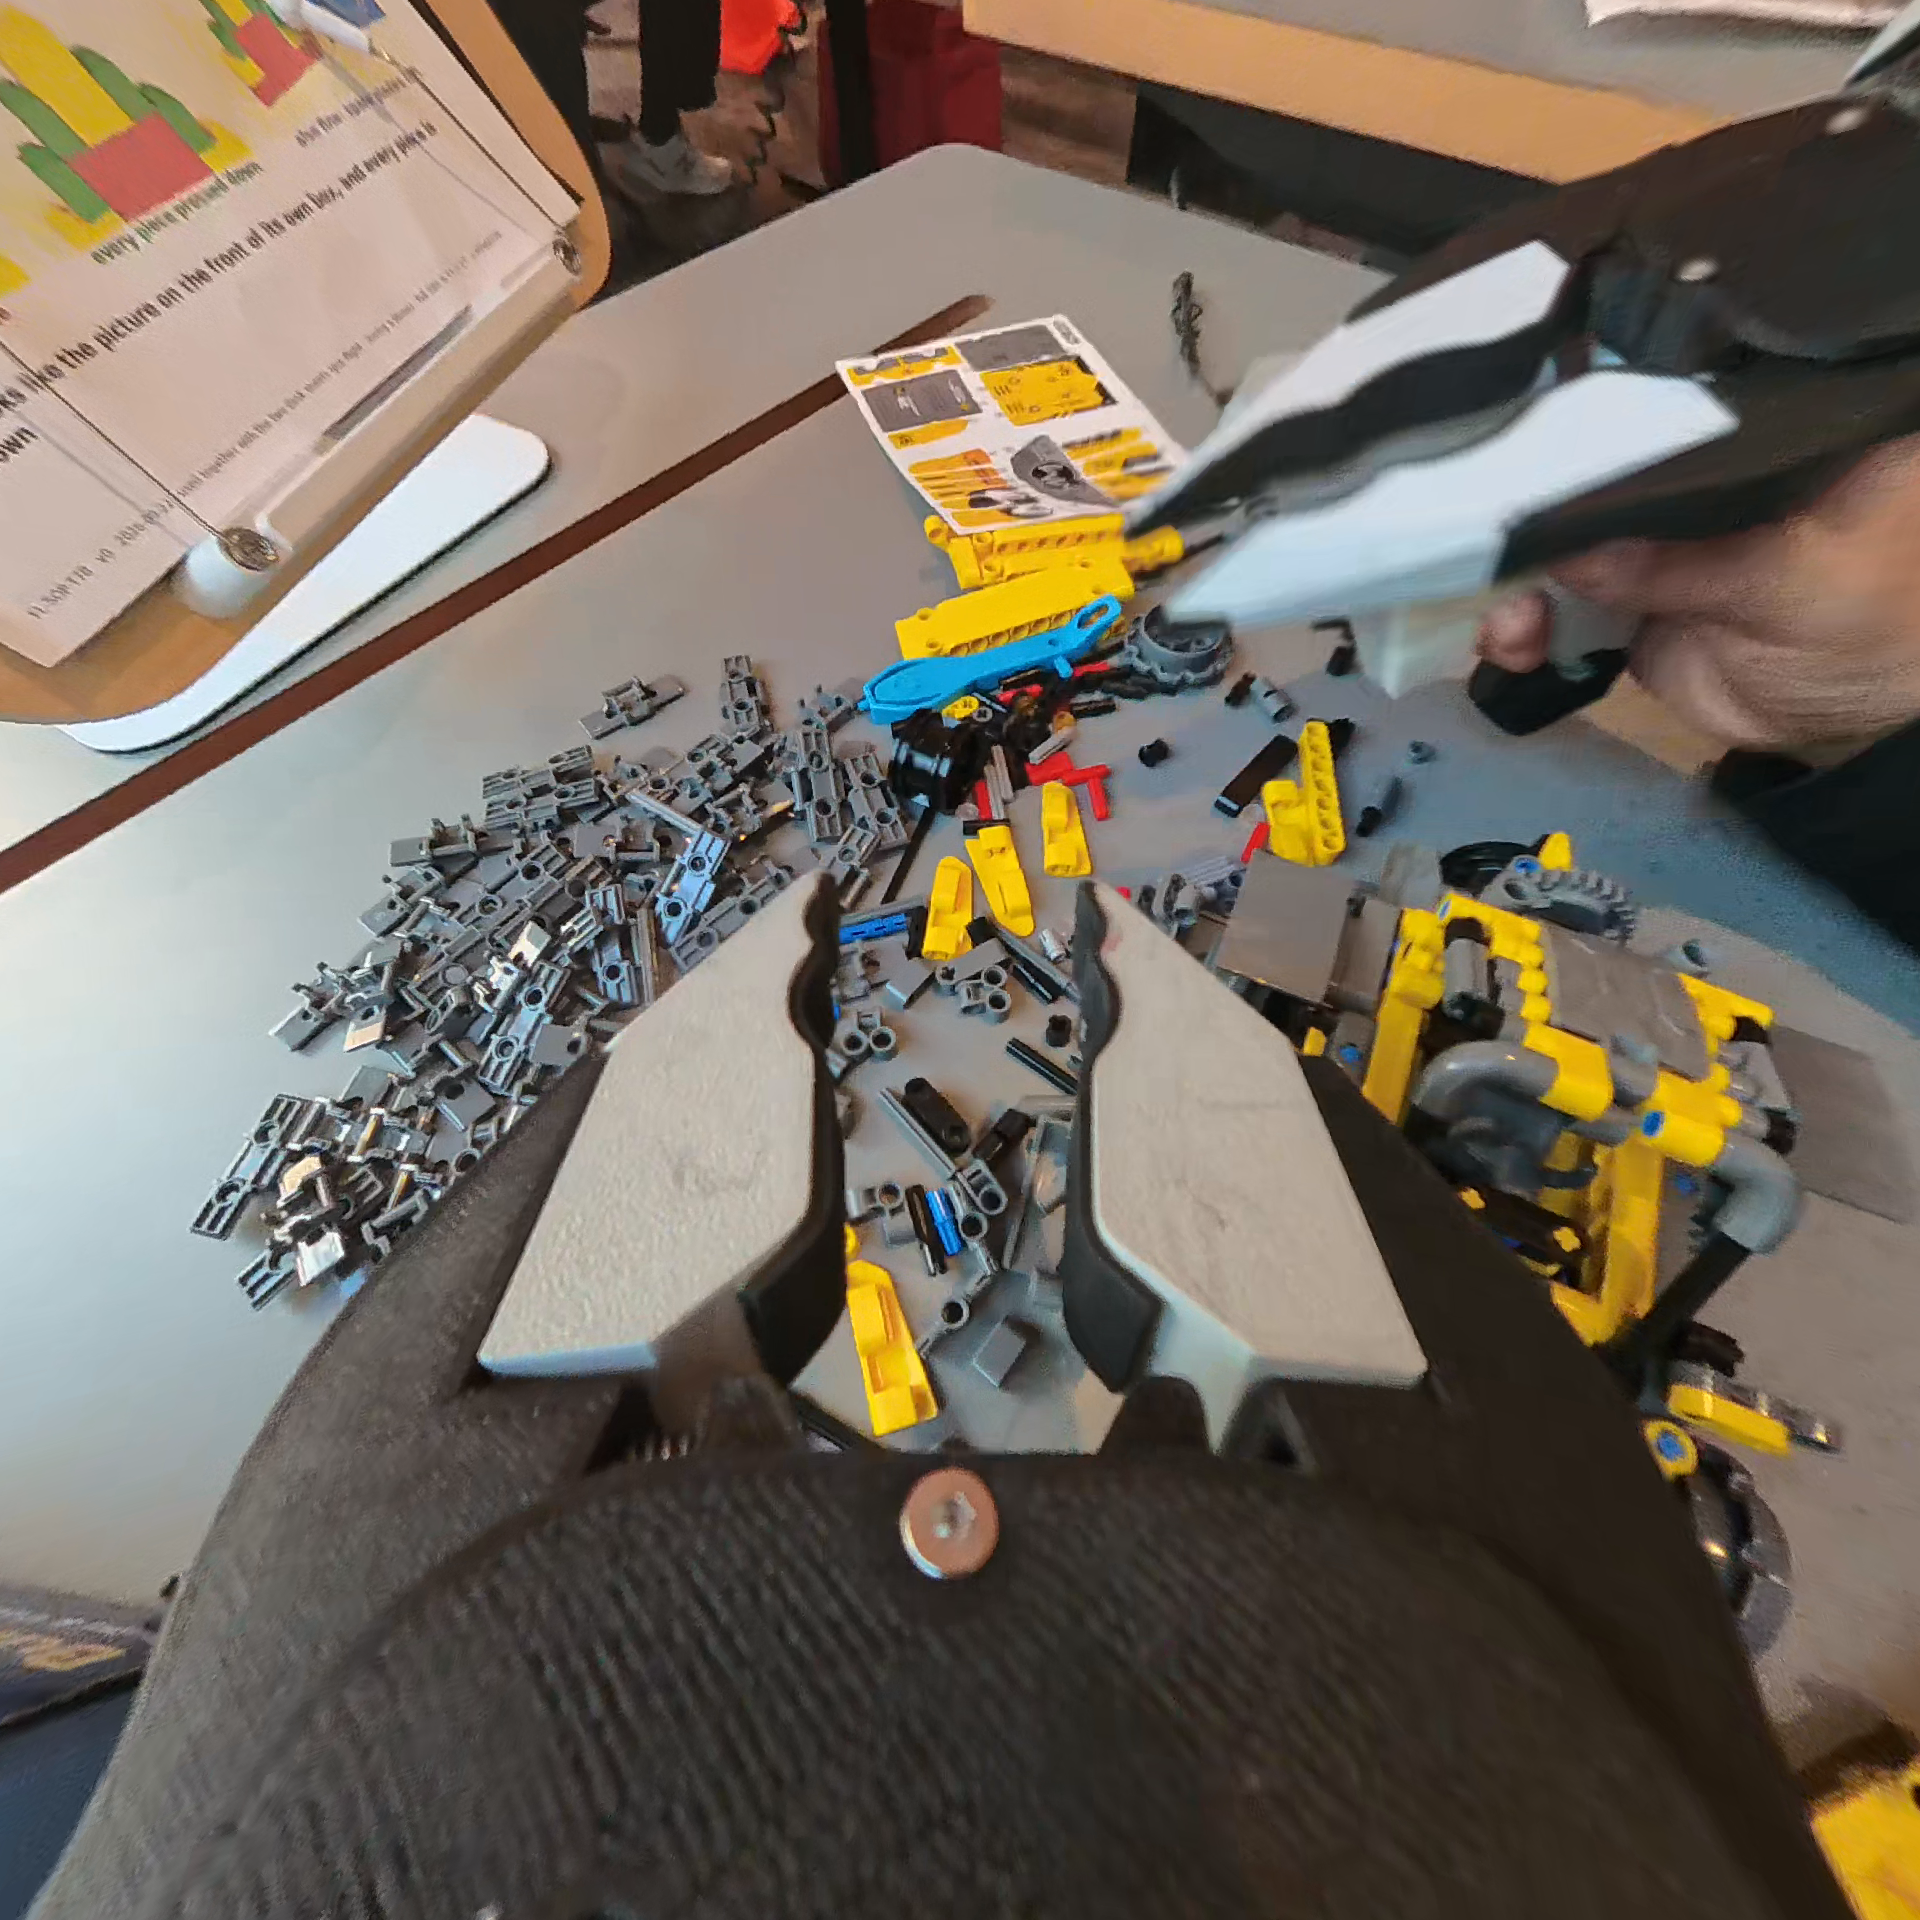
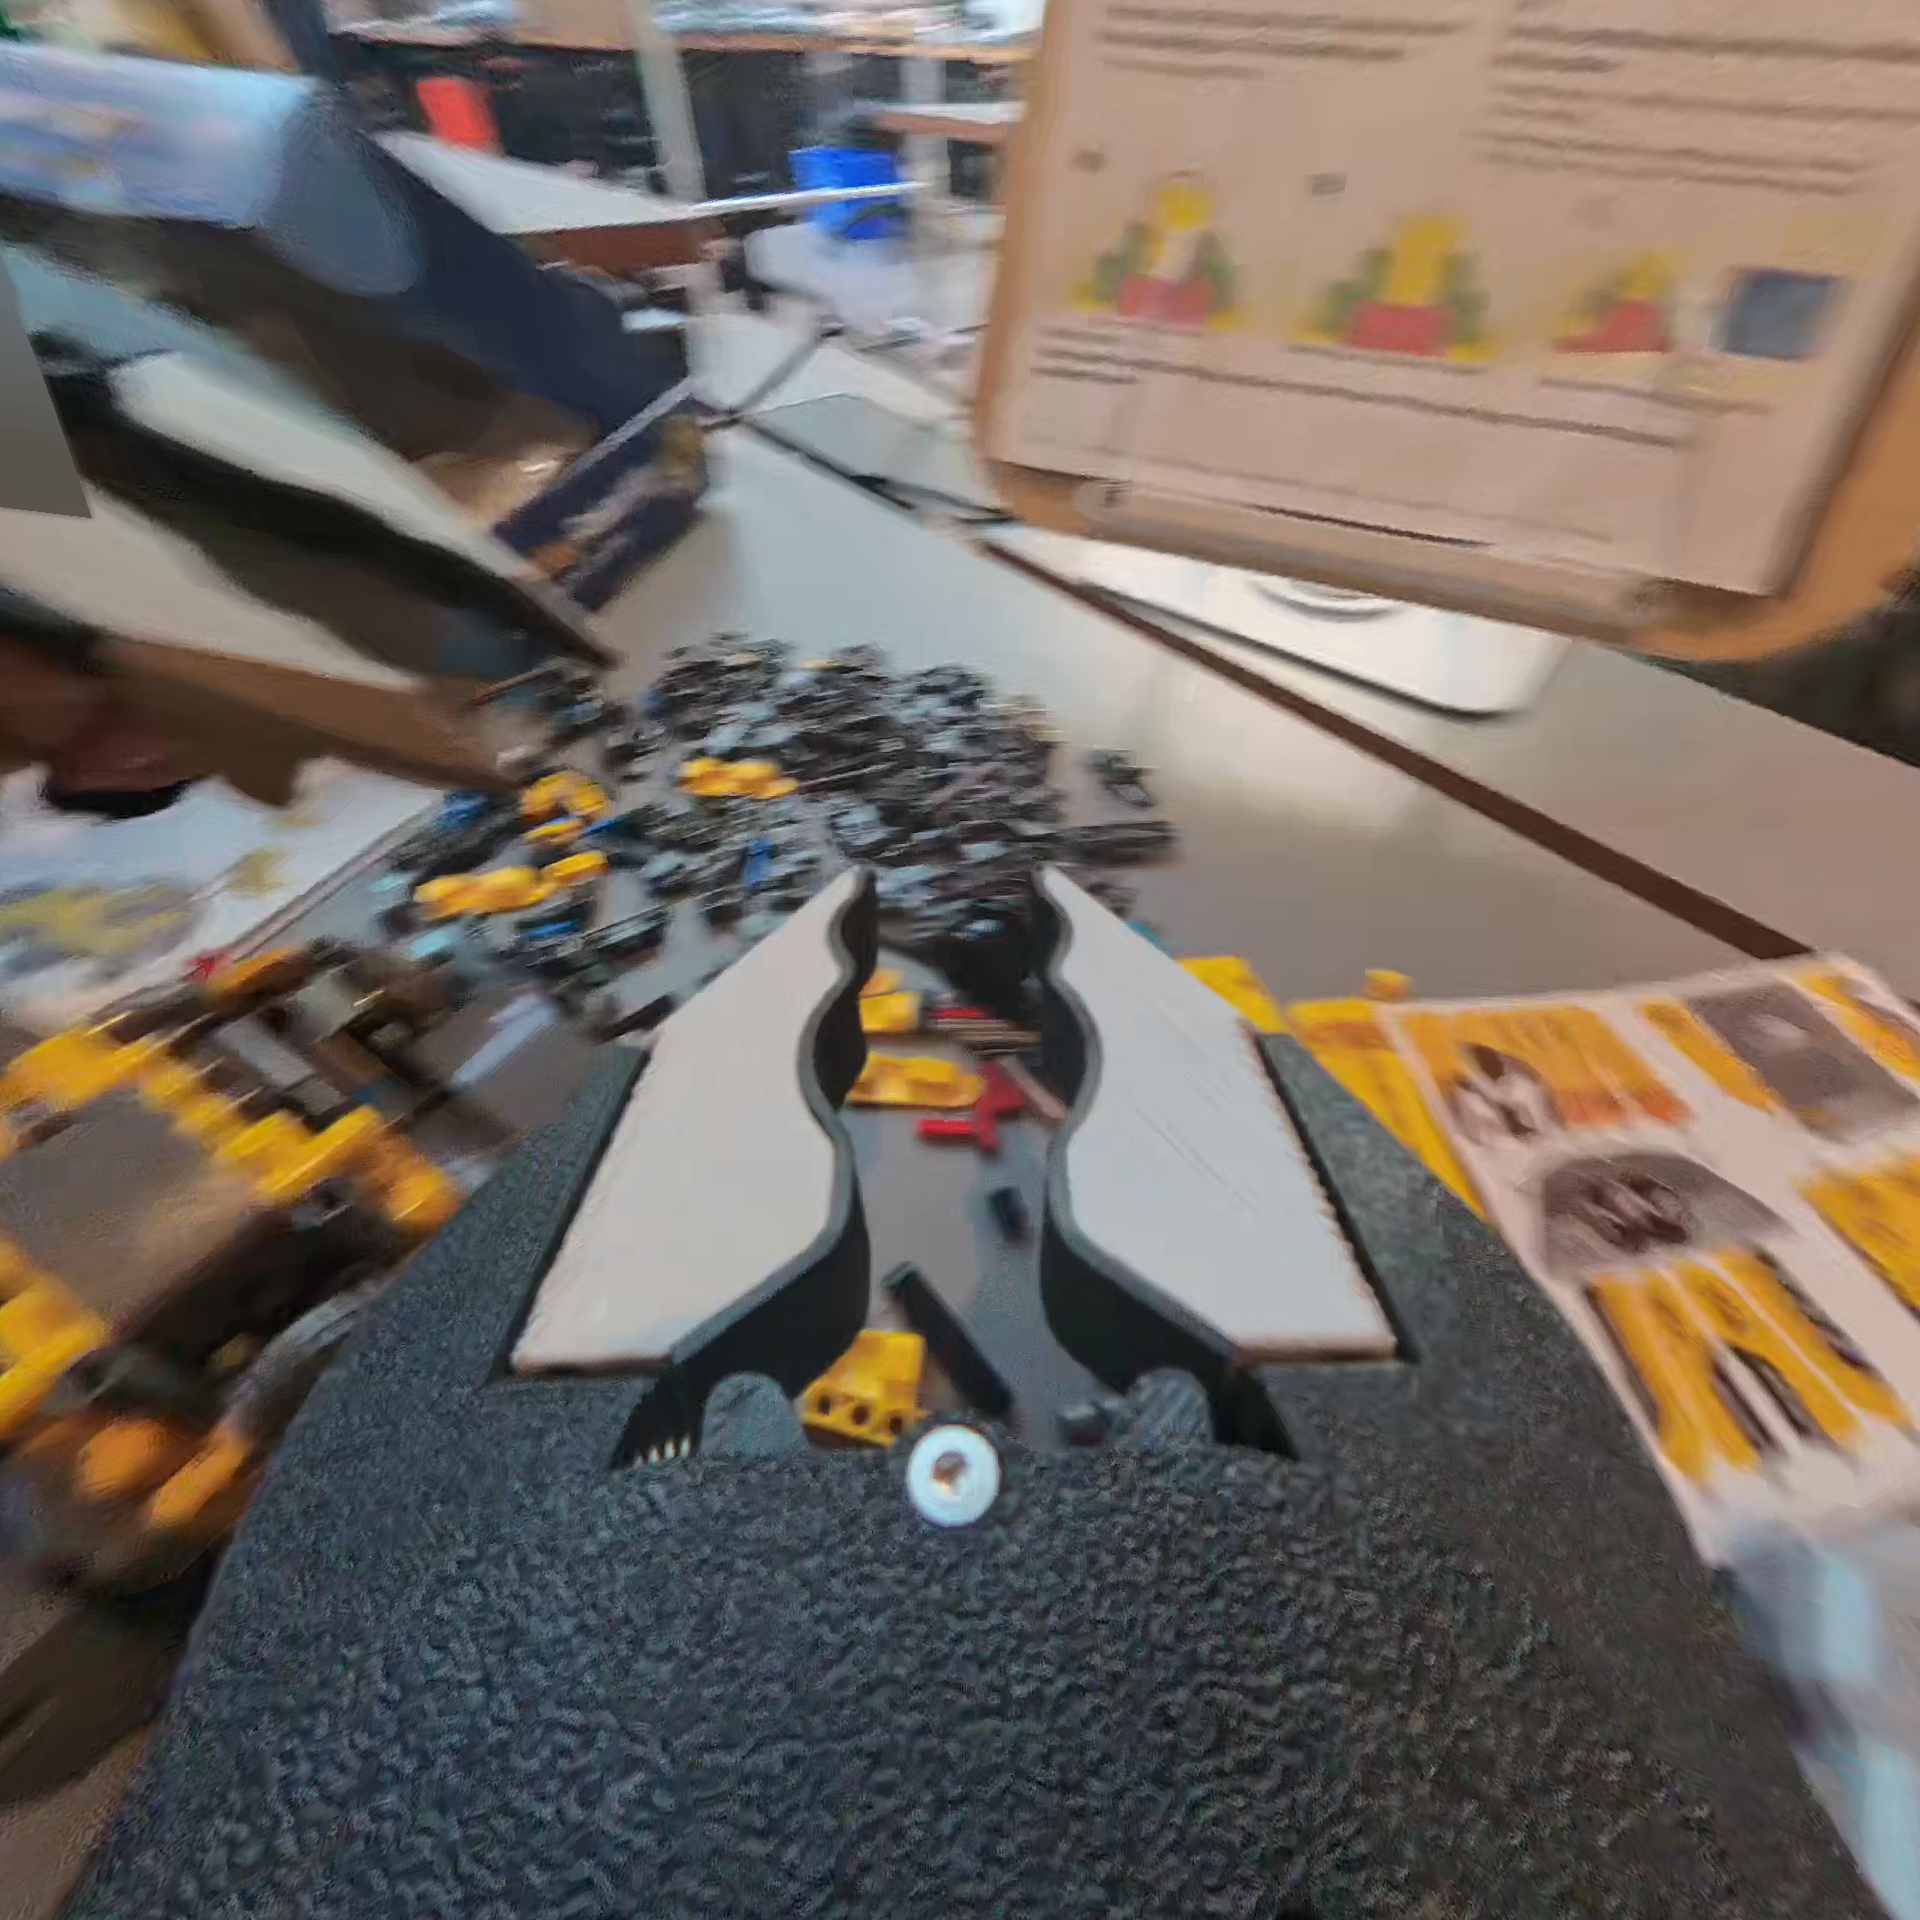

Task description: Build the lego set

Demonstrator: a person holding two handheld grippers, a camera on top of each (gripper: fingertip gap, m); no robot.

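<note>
Both grippers hang over a grey table [image 1: 156,1039] strewn with building-toy parts. Left gripper [image 1: 951,914] has its jaws parted wide and empty, above small grey connectors and yellow curved panels [image 1: 992,883]. A heap of dark grey track links [image 1: 520,956] lies to its left, and a half-built yellow and grey vehicle [image 1: 1538,1049] sits to its right. Right gripper [image 2: 951,894], its jaws apart and holding nothing, hovers over red pieces [image 2: 971,1117] and yellow beams [image 1: 1018,556]. Its view is blurred. Beside it lies a sticker sheet [image 2: 1662,1195], and a blue lever tool [image 1: 977,660] rests against the yellow beams. An instruction board [image 1: 208,312] stands at the table's far side.
</note>
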